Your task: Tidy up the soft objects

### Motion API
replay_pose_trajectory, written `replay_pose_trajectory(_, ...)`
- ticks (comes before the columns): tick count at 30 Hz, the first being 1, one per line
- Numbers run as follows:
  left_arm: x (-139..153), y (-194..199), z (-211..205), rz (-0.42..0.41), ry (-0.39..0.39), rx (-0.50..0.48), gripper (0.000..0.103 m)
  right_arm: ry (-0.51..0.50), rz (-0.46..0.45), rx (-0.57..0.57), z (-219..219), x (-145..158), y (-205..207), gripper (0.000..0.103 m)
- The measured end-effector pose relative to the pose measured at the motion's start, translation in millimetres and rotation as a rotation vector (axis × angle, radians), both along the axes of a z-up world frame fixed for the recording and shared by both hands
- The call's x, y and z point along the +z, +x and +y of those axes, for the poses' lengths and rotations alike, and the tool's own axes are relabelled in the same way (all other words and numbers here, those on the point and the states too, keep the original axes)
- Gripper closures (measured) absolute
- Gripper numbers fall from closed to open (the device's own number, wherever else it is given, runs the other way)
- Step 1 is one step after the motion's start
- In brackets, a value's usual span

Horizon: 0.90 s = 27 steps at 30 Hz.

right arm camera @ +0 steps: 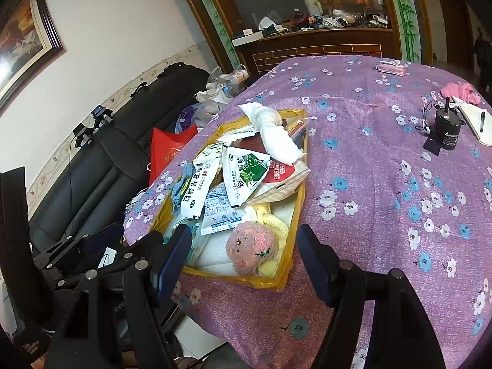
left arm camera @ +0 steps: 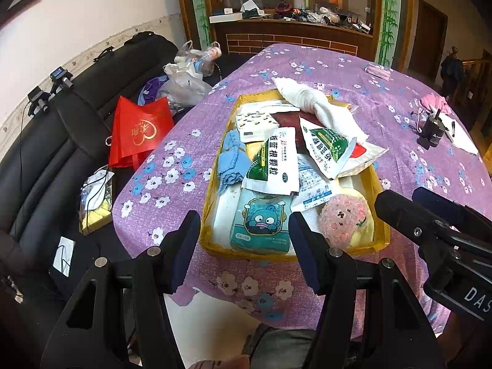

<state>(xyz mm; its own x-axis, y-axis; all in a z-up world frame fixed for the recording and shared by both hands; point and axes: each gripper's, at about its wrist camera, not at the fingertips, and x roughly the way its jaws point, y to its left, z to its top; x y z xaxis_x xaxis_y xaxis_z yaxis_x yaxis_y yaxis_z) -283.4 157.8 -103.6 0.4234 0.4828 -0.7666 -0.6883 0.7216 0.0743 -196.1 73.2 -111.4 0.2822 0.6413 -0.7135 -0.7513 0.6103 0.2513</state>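
We hold both grippers above the near edge of the tabletop (left arm camera: 399, 141), which wears a purple cloth printed with white and blue flowers. The left gripper (left arm camera: 244, 246) hangs with its jaws spread wide and nothing between them, pointing down at the near end of a shallow yellow tray (left arm camera: 379, 190); the right gripper (right arm camera: 244, 255) has its jaws just as widely parted and empty, aimed at the tray's near right corner. In the left wrist view we see the right gripper's dark body reaching in from the right edge. The tray sits on the cloth near our side of the tabletop and is heaped with soft things: a knotted white towel (left arm camera: 313, 101) lies across its far end and overhangs the rim, a blue washcloth (left arm camera: 232, 160) is bunched along the left wall, and a green-and-white sachet (left arm camera: 272, 161) rests on top of the middle pile beside another green packet (left arm camera: 327, 146). Nearer us lie a teal cartoon tissue pack (left arm camera: 261, 221) and, just right of it, a pink plush toy (left arm camera: 343, 218) sitting on something yellow. Well apart, on the far right of the tabletop, we see a pink cloth (right arm camera: 458, 90), a black cylinder (right arm camera: 447, 130) and a notepad with a pen (right arm camera: 481, 121). A red bag (left arm camera: 138, 129) leans on the black sofa (left arm camera: 46, 160) at left.
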Motion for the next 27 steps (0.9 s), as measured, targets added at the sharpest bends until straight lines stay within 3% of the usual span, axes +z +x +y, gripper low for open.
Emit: replay_pose_trajectory(27,-11.3,14.1,15.8,0.011,-0.047,-0.033,0.043,-0.015,0.030,0.005,6.2,-12.3,8.3,0.032)
